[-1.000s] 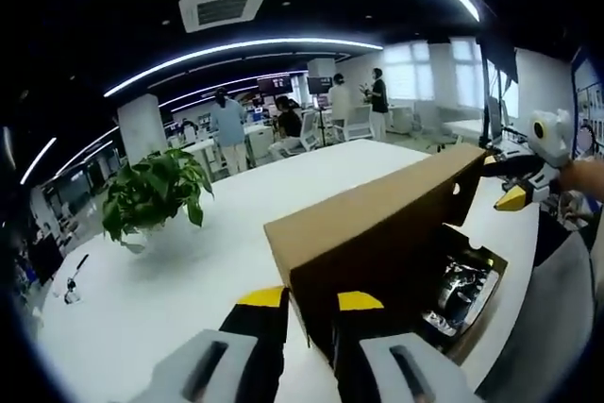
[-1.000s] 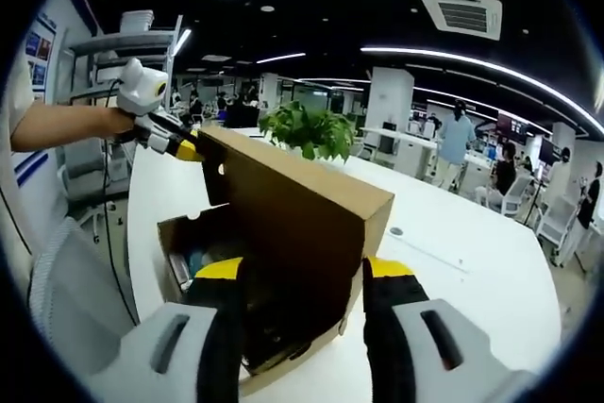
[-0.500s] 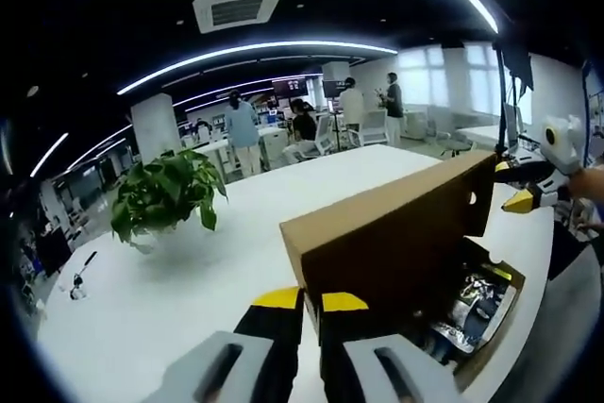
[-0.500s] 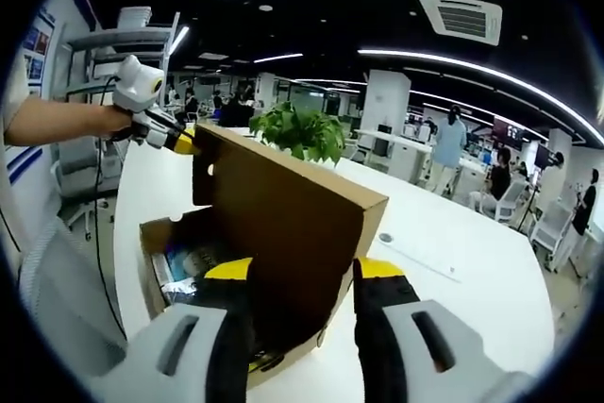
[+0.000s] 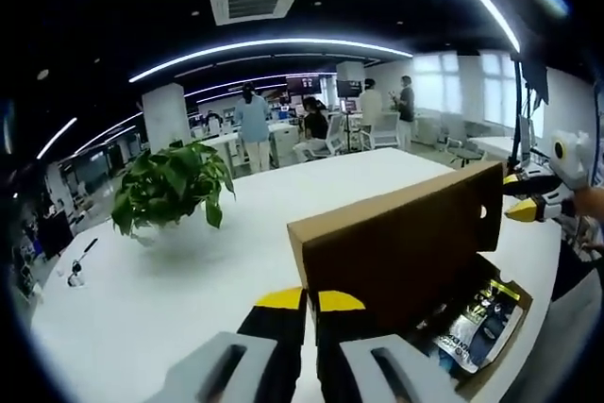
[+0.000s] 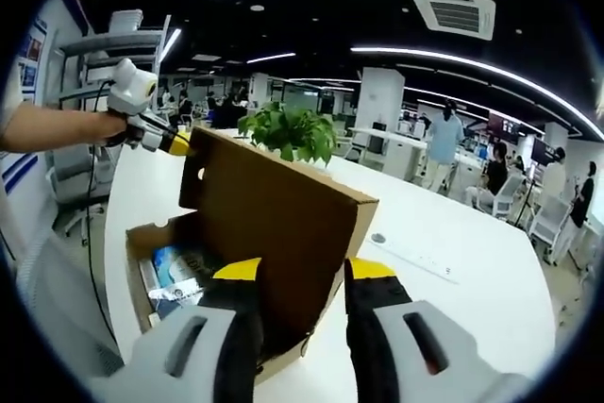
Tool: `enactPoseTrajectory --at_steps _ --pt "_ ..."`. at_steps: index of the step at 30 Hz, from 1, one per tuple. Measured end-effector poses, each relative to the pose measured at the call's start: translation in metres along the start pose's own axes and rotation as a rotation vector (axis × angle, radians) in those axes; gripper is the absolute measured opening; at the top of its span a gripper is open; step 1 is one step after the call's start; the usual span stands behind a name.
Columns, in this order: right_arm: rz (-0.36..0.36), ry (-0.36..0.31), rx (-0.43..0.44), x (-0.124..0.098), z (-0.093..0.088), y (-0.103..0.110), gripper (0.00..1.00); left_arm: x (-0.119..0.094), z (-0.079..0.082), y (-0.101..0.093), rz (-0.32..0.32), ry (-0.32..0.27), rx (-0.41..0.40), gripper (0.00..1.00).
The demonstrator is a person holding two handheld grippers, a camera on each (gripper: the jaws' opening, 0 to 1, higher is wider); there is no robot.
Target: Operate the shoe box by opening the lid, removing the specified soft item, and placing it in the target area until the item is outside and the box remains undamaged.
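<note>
The lid [image 5: 396,247] of the shoe box [image 6: 142,247] now stands almost upright, raised further than a second ago, and more of the inside is open to see. In the left gripper view the left tongs [image 5: 310,301] have gone from a clear gap around the lid's corner to nearly closed, the yellow tips almost touching just beside the cardboard edge; whether they really pinch the lid I cannot tell. In the right gripper view the right tongs [image 6: 304,269] have narrowed on the other corner of the lid, with the lid edge between the jaws; they seem to grip it, though contact is hidden. I judge the opening step is nearly finished, and the item can soon be reached.

The box sits on the white bench [image 5: 189,271], close to the edge nearest the person. It is plain brown cardboard, with a small hole in the lid's side flap (no tear or crease shows). Inside lies a glossy packet [image 6: 179,266] with blue and dark print and a yellow stripe; it looks soft and flat, probably the item to remove, and it rests on the box floor. A potted green plant [image 5: 170,186] stands well apart on the bench, toward its far side.
</note>
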State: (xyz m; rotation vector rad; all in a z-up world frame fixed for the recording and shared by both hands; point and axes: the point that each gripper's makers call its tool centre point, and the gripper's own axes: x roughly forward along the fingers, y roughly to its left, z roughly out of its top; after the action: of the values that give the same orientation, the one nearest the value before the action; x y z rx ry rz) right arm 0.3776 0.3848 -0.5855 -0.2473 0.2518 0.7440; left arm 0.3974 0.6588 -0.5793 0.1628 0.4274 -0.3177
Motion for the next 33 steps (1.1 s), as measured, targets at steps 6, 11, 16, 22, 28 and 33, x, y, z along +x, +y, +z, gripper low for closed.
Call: enactPoseTrajectory --at_steps 6,11,16,22,28,33 --pt "-0.024 0.030 0.033 0.003 -0.010 -0.007 0.25 0.007 0.002 0.005 0.000 0.000 -0.012 0.01" --pt "-0.059 0.079 0.068 0.003 -0.030 -0.012 0.21 0.014 0.004 0.005 0.000 0.001 -0.017 0.01" --pt "-0.088 0.113 0.083 0.005 -0.049 -0.014 0.17 0.020 0.005 0.006 -0.003 0.003 -0.020 0.01" --pt "-0.109 0.133 0.111 0.013 -0.064 -0.012 0.13 0.027 0.005 0.008 -0.009 0.007 -0.030 0.01" --pt "-0.130 0.138 0.137 0.021 -0.072 -0.014 0.07 0.034 0.005 0.009 -0.011 0.015 -0.030 0.01" --pt "-0.153 0.154 0.123 0.024 -0.077 -0.018 0.03 0.040 0.004 0.010 -0.012 0.020 -0.037 0.01"
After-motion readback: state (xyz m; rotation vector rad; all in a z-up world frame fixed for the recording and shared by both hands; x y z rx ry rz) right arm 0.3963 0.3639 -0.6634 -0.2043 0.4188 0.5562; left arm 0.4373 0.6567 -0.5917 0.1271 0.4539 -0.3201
